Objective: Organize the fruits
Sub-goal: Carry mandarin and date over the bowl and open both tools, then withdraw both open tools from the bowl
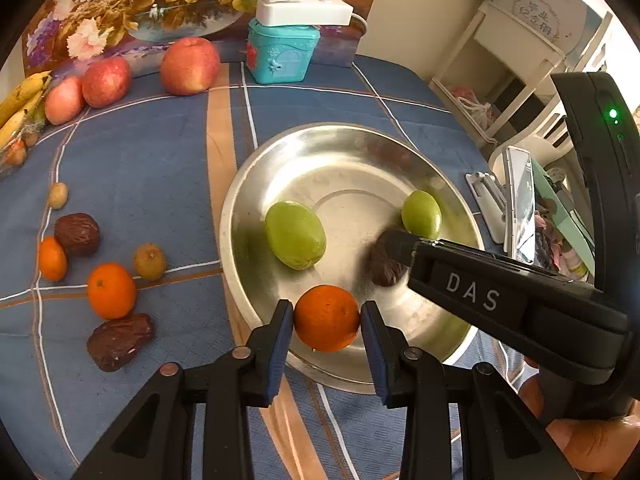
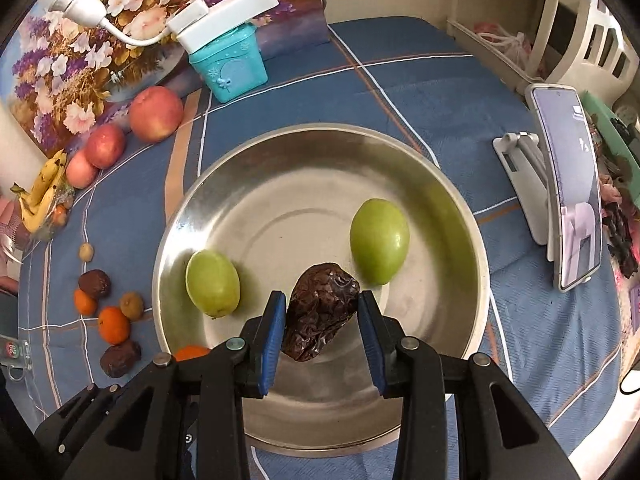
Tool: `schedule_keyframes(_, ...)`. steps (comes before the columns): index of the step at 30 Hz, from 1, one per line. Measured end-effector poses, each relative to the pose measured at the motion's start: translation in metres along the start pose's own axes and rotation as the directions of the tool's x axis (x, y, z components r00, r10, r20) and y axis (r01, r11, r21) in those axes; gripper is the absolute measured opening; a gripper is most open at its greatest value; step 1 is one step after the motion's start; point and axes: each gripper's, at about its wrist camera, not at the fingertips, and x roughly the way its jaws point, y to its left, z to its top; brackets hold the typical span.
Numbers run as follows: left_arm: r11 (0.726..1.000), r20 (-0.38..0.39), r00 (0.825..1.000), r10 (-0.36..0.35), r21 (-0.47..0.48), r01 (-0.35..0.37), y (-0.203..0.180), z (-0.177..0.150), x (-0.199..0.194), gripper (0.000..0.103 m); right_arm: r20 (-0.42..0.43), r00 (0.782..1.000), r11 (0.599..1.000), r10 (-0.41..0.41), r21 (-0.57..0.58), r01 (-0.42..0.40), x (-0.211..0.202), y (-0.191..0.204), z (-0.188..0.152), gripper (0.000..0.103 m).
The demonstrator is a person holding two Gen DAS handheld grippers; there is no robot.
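A table with a blue checked cloth (image 1: 160,168) fills both views. At the back stands a flower painting (image 1: 132,4), and in front of it a teal house-shaped tin (image 1: 282,54) with a white power strip (image 1: 304,12) on top. A phone on a white stand (image 2: 568,200) sits at the right side of the table, and white shelves (image 1: 516,60) stand past the table edge. Three red apples (image 1: 190,66) and some bananas (image 1: 22,100) lie along the far left. Nearer on the left, loose on the cloth, are two small oranges (image 1: 111,291), two brown dried dates (image 1: 119,341) and two little tan round fruits (image 1: 149,262). A shiny metal bowl (image 2: 320,152) sits in the middle, with two green fruits (image 2: 379,241) resting inside it, well apart. The left gripper (image 1: 327,319) is only a little way open and squeezes a small orange (image 1: 326,318) between its blue pads (image 1: 280,354), just above the near rim of the bowl. The right gripper (image 2: 322,322) is also only a little way open. It has a wrinkled dark dried date (image 2: 320,310) between its pads; the left pad touches it and the right pad is at its upper edge. The date hangs over the inside of the bowl, between the two green fruits. A hand (image 1: 592,440) shows under the right gripper in the left view.
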Motion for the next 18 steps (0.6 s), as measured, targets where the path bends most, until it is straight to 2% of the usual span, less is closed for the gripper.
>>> schedule_keyframes(2,1.0,-0.005,1.0,-0.002,0.001,0.002,0.001,-0.001,-0.001,0.039,-0.002,1.0,1.0,0.0,-0.005,0.0,0.0,0.002,0.0,0.04)
schedule_keyframes(5,1.0,-0.004,1.0,-0.007,-0.011,0.007,0.003,0.0,-0.001,0.039,0.003,1.0,1.0,-0.003,-0.014,0.003,-0.003,0.002,-0.001,0.049)
schedule_keyframes(8,1.0,0.005,1.0,-0.019,-0.019,0.019,0.005,0.001,-0.004,0.051,0.01,1.0,1.0,-0.004,-0.017,0.004,-0.006,0.003,-0.001,0.049)
schedule_keyframes(13,1.0,0.02,1.0,-0.007,-0.021,0.008,0.007,0.002,-0.01,0.053,0.012,1.0,1.0,-0.008,-0.019,0.008,-0.005,0.004,-0.001,0.049)
schedule_keyframes(18,0.995,0.039,0.998,0.051,-0.089,-0.047,0.029,0.006,-0.019,0.071,0.017,1.0,1.0,-0.016,-0.019,0.016,-0.006,0.007,-0.002,0.057)
